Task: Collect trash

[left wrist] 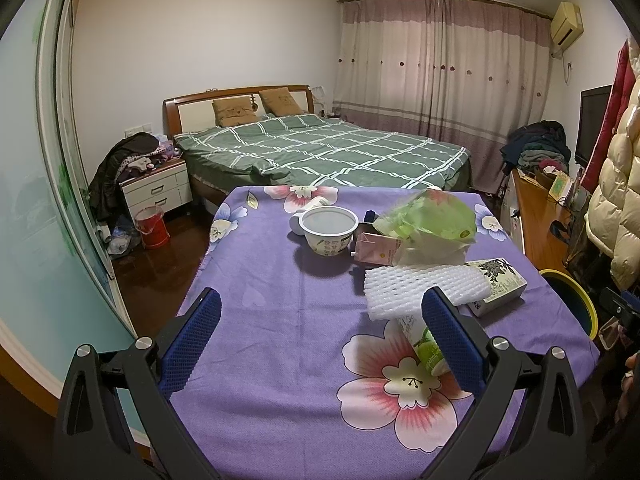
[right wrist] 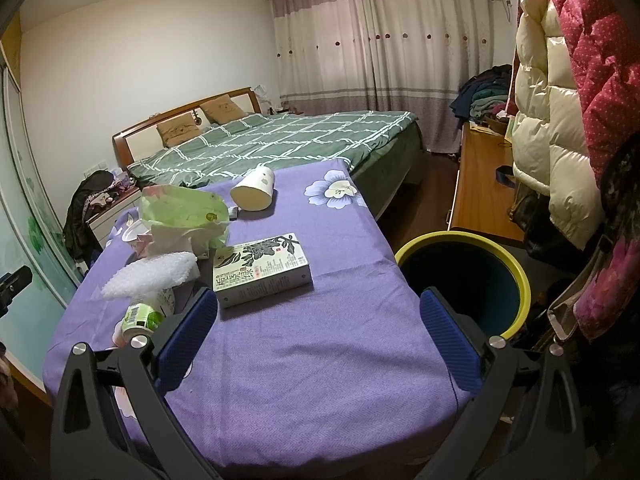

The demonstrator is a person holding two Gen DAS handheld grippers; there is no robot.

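Purple cloth with big printed flowers covers the table (left wrist: 280, 320), which stands at the foot of a bed (left wrist: 320, 152) with a green checked cover. Writing shows on a flat white box (right wrist: 262, 270) printed with dark flowers and large green Chinese characters, but the small print is too fine to read. A tipped green and white bottle (left wrist: 426, 350) carries a label that is unreadable. The rest of the trash lies in a loose group mid-table: a white foam net sleeve (left wrist: 424, 286), a crumpled green plastic bag (left wrist: 428, 214), a pink carton (left wrist: 378, 250), a white bowl (left wrist: 328, 230) and a paper cup (right wrist: 256, 192) on its side. A bin (right wrist: 516, 276) with a yellow rim stands just beside the table's right edge. The left gripper (left wrist: 320, 320) hovers spread wide, holding nothing; the right gripper (right wrist: 318, 320) is likewise spread and empty.
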